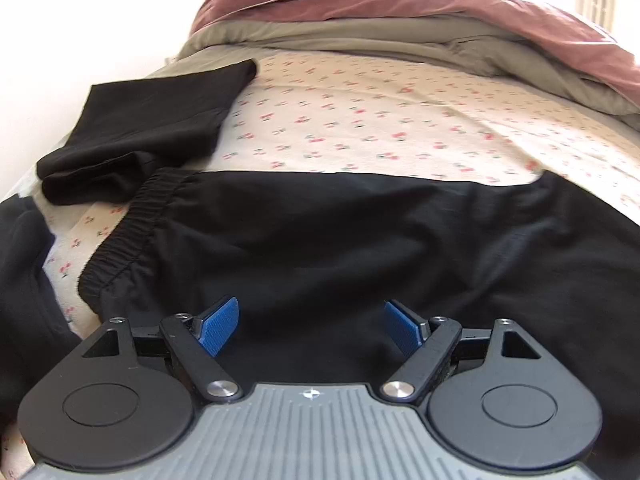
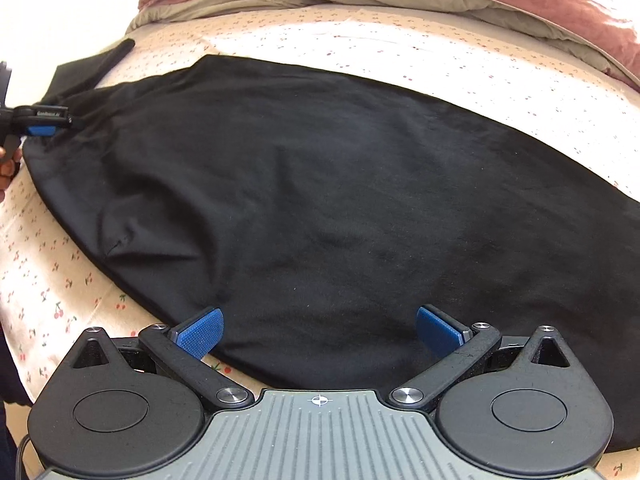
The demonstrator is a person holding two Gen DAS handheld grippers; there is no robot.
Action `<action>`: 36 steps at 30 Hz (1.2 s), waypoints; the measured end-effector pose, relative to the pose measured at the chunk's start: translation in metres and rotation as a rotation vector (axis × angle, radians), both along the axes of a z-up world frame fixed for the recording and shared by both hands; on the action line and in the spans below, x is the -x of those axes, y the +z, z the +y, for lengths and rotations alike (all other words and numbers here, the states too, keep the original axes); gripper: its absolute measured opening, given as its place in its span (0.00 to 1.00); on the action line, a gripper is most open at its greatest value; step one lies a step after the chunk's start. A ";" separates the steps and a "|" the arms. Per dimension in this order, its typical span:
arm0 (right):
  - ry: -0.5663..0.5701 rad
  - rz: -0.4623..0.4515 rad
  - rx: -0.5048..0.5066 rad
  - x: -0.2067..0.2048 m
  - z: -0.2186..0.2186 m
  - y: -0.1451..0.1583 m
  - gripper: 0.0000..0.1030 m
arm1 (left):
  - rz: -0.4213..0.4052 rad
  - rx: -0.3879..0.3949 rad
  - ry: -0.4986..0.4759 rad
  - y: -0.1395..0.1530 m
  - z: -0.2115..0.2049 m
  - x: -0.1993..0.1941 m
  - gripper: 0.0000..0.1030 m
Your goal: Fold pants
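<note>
Pants (image 2: 320, 184) spread flat on bed sheet (image 1: 360, 120), waistband (image 1: 120, 236) left, no fold visible. Left gripper (image 1: 311, 326), right gripper (image 2: 319, 332) jaws spread, empty. All folding left.

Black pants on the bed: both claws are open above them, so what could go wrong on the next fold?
1. A second black garment lies right beside the waistband; the left claw could catch both.
2. A crease puckers the near edge of the black pants; folding over it may lock it in.
3. Both claws, the right claw too, hang over mid-cloth rather than an edge, so a pinch might take only the top layer.
</note>
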State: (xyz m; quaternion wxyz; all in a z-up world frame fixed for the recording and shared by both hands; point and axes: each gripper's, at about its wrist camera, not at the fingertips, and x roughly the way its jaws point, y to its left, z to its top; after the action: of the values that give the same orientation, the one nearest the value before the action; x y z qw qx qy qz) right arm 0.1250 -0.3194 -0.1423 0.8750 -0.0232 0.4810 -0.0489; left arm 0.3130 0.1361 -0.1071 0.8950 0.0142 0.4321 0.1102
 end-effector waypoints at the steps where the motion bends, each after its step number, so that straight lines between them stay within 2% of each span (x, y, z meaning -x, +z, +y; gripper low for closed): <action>1: -0.016 0.009 0.005 -0.001 -0.003 -0.002 1.00 | 0.012 -0.027 0.031 -0.005 0.011 -0.007 0.84; 3: -0.033 0.032 0.026 -0.003 -0.007 -0.007 1.00 | 0.008 -0.066 0.074 -0.009 0.033 -0.014 0.89; 6: -0.018 0.042 0.081 0.004 -0.008 -0.011 1.00 | 0.005 -0.017 0.093 -0.007 0.054 -0.016 0.88; 8: -0.019 0.045 0.089 0.009 -0.012 -0.011 1.00 | 0.008 -0.023 0.098 -0.004 0.052 -0.016 0.87; 10: -0.039 0.042 0.098 0.017 -0.022 -0.008 1.00 | -0.001 -0.087 0.091 -0.004 0.044 -0.017 0.87; 13: -0.146 -0.017 0.096 0.036 -0.048 0.010 1.00 | -0.013 -0.122 0.064 -0.004 0.031 -0.017 0.86; 17: -0.418 -0.207 -0.068 0.083 -0.106 0.044 1.00 | -0.044 -0.069 -0.052 0.006 -0.003 -0.011 0.86; 21: -0.693 -0.277 -0.238 0.129 -0.154 0.041 0.98 | -0.092 -0.063 -0.196 0.016 -0.049 0.003 0.86; 22: -0.737 -0.289 -0.274 0.139 -0.160 0.038 0.94 | -0.096 -0.053 -0.240 0.017 -0.063 0.008 0.86; 26: -0.801 -0.321 -0.398 0.163 -0.171 0.027 0.83 | -0.089 -0.068 -0.382 0.007 -0.114 0.026 0.86; 29: -0.865 -0.353 -0.431 0.173 -0.178 0.020 0.73 | -0.115 -0.106 -0.486 0.001 -0.149 0.044 0.86; 31: -0.926 -0.413 -0.486 0.173 -0.188 0.016 0.69 | -0.137 -0.114 -0.547 0.000 -0.169 0.055 0.86; 34: -0.953 -0.432 -0.474 0.168 -0.188 0.016 0.69 | -0.130 -0.088 -0.575 -0.002 -0.186 0.062 0.86; 36: -0.947 -0.414 -0.419 0.162 -0.181 0.017 0.69 | -0.104 -0.070 -0.607 -0.006 -0.195 0.066 0.86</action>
State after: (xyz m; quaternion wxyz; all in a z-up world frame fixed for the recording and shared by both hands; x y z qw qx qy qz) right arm -0.0366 -0.5008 -0.1252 0.8195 0.3803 0.2563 -0.3437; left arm 0.2471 -0.0592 -0.1135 0.9068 0.1675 0.3580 -0.1467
